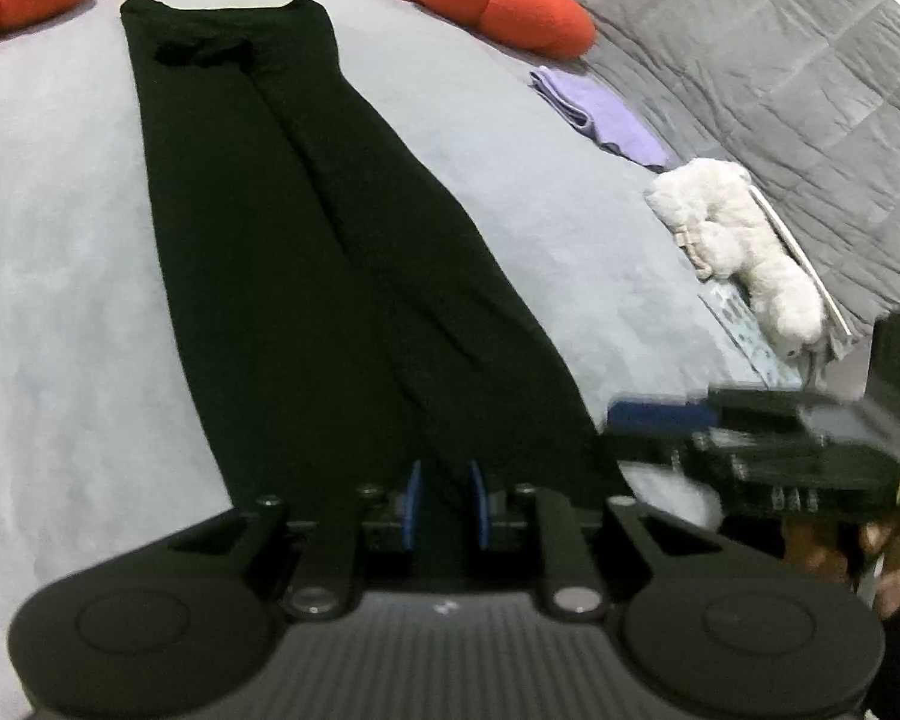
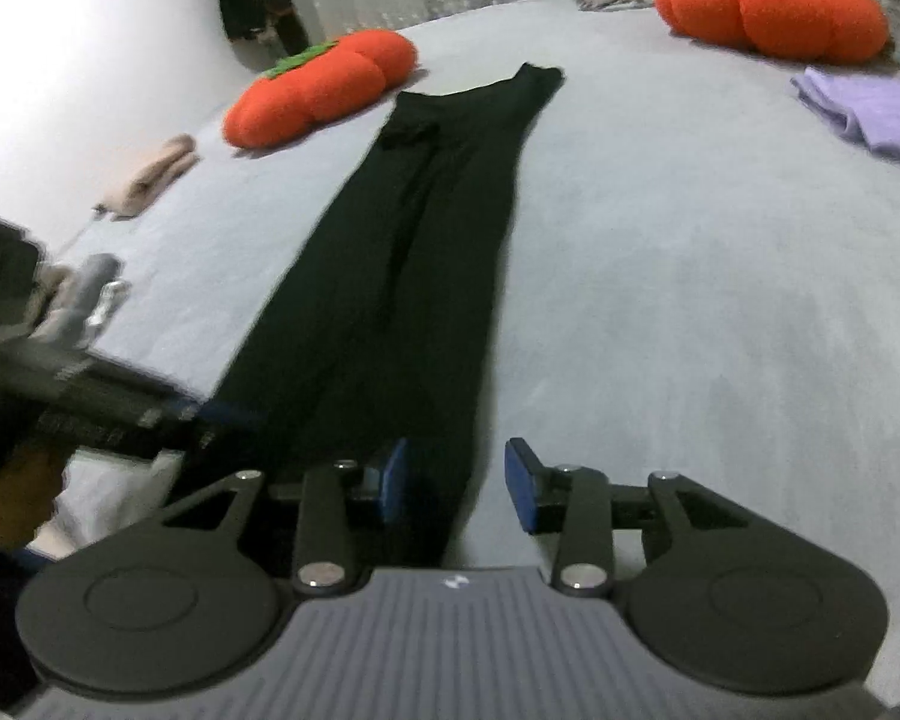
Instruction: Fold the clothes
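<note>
We find the long black knit garment [image 1: 306,276], folded lengthwise, flat on the grey bedsheet [image 1: 60,252], running from 6 toward 12 o'clock. We judge it light, limp and prone to sag; its near hem corners are the places to take. The left gripper [image 1: 445,507] is narrow, hem cloth between its pads. The right gripper [image 2: 456,483] stands half open astride the hem's right edge, gripping nothing.
</note>
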A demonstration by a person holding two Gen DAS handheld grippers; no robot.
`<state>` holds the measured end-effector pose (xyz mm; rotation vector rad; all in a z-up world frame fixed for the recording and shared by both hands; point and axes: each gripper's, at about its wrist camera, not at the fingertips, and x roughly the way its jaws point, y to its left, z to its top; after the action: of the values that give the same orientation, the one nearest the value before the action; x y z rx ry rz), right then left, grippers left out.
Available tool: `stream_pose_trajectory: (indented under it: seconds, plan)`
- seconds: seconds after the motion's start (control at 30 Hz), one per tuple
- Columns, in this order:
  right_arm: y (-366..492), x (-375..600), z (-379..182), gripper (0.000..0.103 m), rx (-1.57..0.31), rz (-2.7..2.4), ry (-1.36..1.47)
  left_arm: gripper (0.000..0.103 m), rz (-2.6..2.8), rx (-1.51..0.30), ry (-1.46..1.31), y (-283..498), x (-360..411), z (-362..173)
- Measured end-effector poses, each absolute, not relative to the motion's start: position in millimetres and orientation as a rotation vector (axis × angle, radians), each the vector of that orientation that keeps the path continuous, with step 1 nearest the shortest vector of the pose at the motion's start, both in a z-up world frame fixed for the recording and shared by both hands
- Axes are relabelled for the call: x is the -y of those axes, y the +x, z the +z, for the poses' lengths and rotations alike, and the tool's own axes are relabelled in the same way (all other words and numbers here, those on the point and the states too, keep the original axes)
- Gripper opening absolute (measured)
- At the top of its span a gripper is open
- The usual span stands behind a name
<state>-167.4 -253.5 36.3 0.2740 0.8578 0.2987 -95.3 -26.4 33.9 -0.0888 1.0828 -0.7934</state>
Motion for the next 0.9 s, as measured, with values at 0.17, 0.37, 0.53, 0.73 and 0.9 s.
stream_pose_trajectory:
  seconds: [0.17, 0.37, 0.53, 0.73, 0.9]
  plan:
    - [-183, 237, 22, 0.02, -0.893, 0.288, 0.22, 0.017, -0.819, -1.089, -0.044, -106, 37, 31]
    - [-190, 254, 36, 0.002, -0.839, 0.273, 0.289, 0.007, -0.844, -1.067, 0.029, -122, 46, 33]
    - [-192, 258, 23, 0.002, -0.873, 0.237, 0.287, 0.007, -0.848, -1.08, 0.035, -124, 45, 30]
    - [-193, 257, 26, 0.028, -0.874, 0.255, 0.31, 0.007, -0.846, -1.094, -0.031, -124, 39, 29]
    - [-204, 255, 25, 0.043, -0.884, 0.299, 0.343, 0.007, -0.871, -1.09, -0.062, -125, 40, 32]
